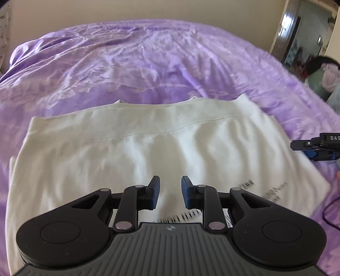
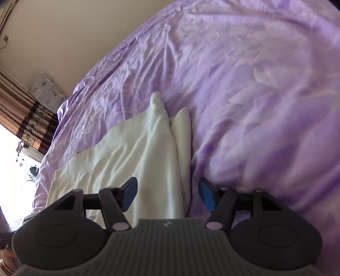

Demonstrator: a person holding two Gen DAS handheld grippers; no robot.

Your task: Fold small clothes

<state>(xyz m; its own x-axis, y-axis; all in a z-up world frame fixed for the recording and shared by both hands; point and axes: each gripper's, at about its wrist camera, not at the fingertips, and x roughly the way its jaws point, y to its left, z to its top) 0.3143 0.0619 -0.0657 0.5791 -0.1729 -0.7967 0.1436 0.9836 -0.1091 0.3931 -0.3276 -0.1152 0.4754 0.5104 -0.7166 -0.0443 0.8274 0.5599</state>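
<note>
A white garment (image 1: 148, 148) with black print near its lower right lies folded flat on the purple bedspread (image 1: 127, 63). My left gripper (image 1: 170, 192) hovers over its near middle, open with a small gap, holding nothing. The right gripper shows at the right edge of the left wrist view (image 1: 314, 146), beside the garment's right side. In the right wrist view the right gripper (image 2: 167, 194) is open wide over the garment's (image 2: 138, 152) right edge, empty. A folded layer runs along that edge toward a pointed corner.
The bed meets a beige wall (image 1: 148, 10) at the back. A mirror or doorway (image 1: 306, 38) stands at the far right. A curtain (image 2: 23, 118) and bright window are at the left of the right wrist view. A black cable (image 1: 329, 212) lies on the bedspread.
</note>
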